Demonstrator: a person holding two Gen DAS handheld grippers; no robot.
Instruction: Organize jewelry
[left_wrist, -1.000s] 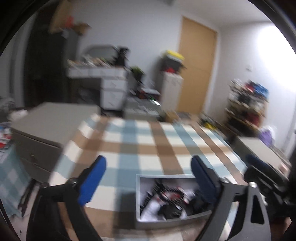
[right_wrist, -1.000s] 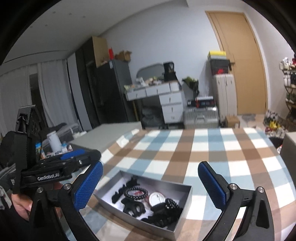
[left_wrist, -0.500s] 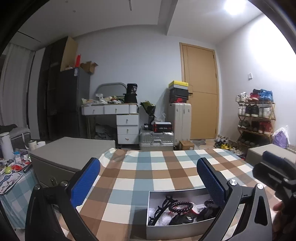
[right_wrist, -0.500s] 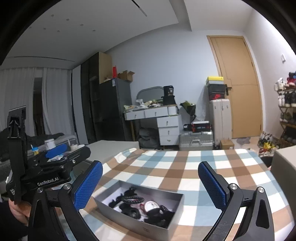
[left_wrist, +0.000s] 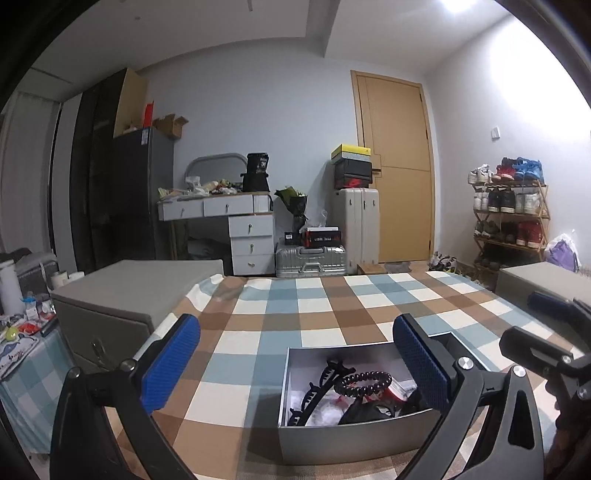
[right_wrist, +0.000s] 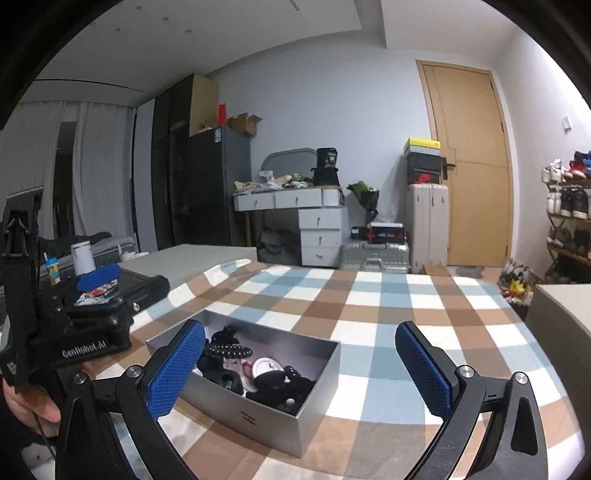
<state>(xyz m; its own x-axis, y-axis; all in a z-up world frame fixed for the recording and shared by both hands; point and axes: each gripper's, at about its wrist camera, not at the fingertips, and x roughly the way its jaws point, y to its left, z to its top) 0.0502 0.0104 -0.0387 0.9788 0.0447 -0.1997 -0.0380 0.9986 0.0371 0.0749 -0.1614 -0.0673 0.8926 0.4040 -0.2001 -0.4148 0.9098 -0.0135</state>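
We hold our left gripper (left_wrist: 295, 365) and right gripper (right_wrist: 299, 369) above the grey box (right_wrist: 255, 406) of jewelry (left_wrist: 364, 380) on the checked surface (right_wrist: 369, 295), fingers spread wide and empty, ready to pick.

An open box (left_wrist: 351, 439) sits on the checked cloth (left_wrist: 321, 317) near its front edge, holding a beaded bracelet (left_wrist: 364, 380), a hair claw (left_wrist: 317, 391) and other pieces. Behind the table stand a desk with drawers (left_wrist: 236, 225), a flat suitcase (left_wrist: 312, 260) and an upright one (left_wrist: 356, 225); a shoe rack (left_wrist: 511, 218) stands right.
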